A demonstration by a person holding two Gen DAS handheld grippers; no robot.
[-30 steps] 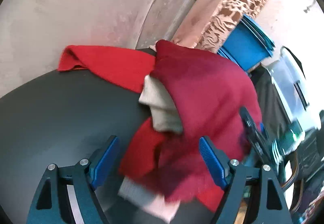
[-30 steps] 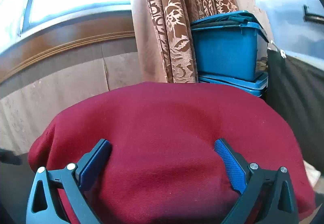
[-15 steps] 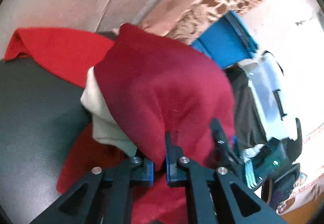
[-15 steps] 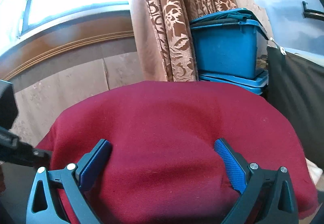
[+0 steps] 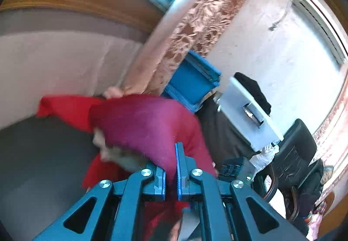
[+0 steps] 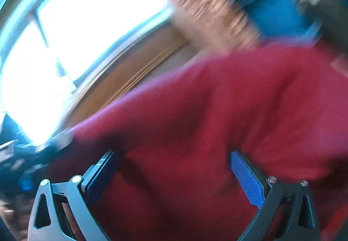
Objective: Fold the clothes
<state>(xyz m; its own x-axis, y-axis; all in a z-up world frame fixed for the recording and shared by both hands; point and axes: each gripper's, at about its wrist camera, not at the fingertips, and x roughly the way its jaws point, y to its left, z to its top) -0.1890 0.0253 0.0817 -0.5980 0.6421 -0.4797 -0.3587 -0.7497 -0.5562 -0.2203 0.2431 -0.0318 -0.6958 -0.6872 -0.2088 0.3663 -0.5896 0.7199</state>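
A dark maroon garment (image 5: 148, 123) rises as a lifted fold above a dark grey table (image 5: 39, 164). My left gripper (image 5: 170, 160) is shut on its near edge, the cloth pinched between the blue pads. Under it lie a bright red garment (image 5: 65, 108) and a cream piece (image 5: 113, 151). In the blurred right wrist view the maroon garment (image 6: 217, 99) fills the lower half. My right gripper (image 6: 173, 156) is open, its fingers spread wide with the cloth lying between them and neither pad pressing on it.
Behind the table hangs a patterned brown curtain (image 5: 184, 34) beside a blue bin (image 5: 191, 84). A white lidded box (image 5: 248, 110) and a black chair (image 5: 298, 149) stand to the right. A bright window (image 6: 87, 34) is at the back left.
My left gripper went from wide open to shut on the maroon cloth, then rose with it, lifting the fold. The right gripper rolled and swung sideways, still open; its view is now blurred.
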